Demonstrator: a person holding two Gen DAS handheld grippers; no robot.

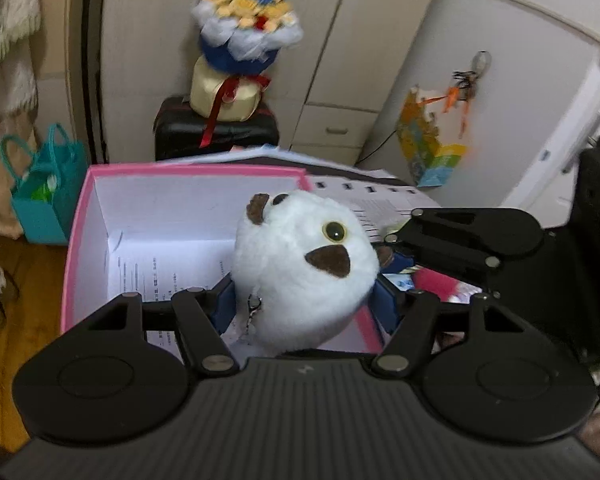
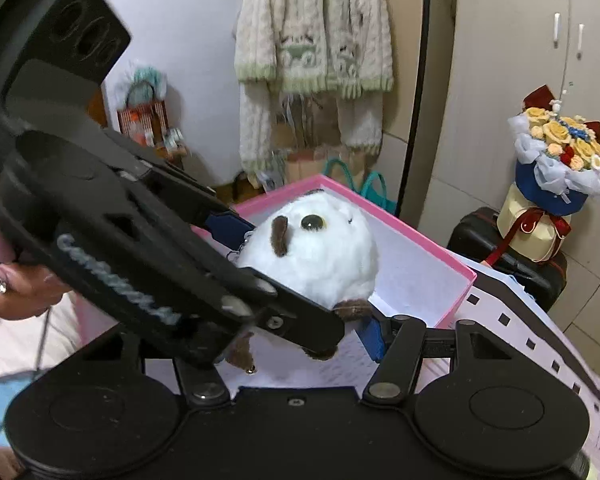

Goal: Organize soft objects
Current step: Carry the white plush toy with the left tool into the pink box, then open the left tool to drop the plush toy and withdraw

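A round white plush toy (image 1: pixel 304 264) with brown ears, glassy eyes and a small metal clasp hangs over the open pink box (image 1: pixel 196 168). My left gripper (image 1: pixel 304 304) is shut on it, one blue pad pressed into each of its sides. My right gripper (image 1: pixel 396 248) comes in from the right, its blue pad against a brown paw. In the right wrist view the plush toy (image 2: pixel 320 252) sits above the pink box (image 2: pixel 420 236). There the left gripper (image 2: pixel 276 280) crosses in front and hides one finger of my right gripper (image 2: pixel 296 338). The right gripper's visible pad touches the toy's brown foot.
Printed sheets line the box floor and more papers (image 1: pixel 380 196) lie to its right. A flower bouquet (image 1: pixel 240 32) stands on a black suitcase (image 1: pixel 216 128) by the cabinets. A teal bag (image 1: pixel 44 192) sits on the wooden floor. A knitted cardigan (image 2: pixel 312 48) hangs behind. A hand (image 2: pixel 16 288) holds the left gripper.
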